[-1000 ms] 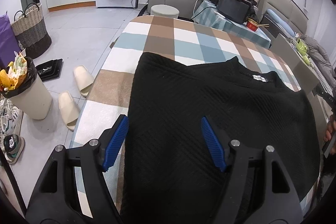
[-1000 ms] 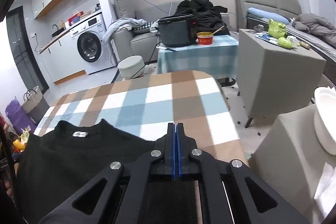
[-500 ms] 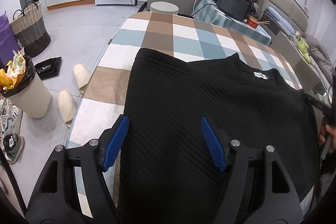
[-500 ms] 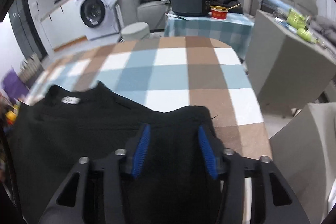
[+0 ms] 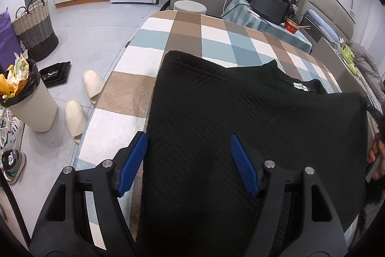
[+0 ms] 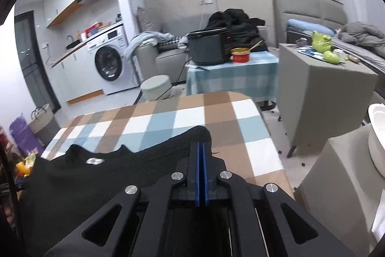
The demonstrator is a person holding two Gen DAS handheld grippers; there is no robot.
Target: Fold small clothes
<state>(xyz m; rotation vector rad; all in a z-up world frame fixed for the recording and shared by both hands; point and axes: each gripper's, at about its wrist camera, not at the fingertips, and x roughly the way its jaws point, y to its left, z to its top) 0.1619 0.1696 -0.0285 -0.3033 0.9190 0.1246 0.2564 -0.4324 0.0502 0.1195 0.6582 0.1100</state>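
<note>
On the checked tablecloth (image 5: 168, 35), a black knitted sweater (image 5: 240, 117) lying flat, long axis across the table, collar label (image 5: 300, 86) on the far side. Left gripper (image 5: 189, 165) over the sweater's near left edge, blue pads spread apart, holding nothing. Right gripper (image 6: 200, 175) at the opposite edge, pads pressed together on a raised fold of the knit. Likely next: closing left, then carrying both edges toward the label.

surface: checked-cloth table (image 5: 182, 40) | on it: black knit sweater (image 5: 240, 124), spread flat
</note>
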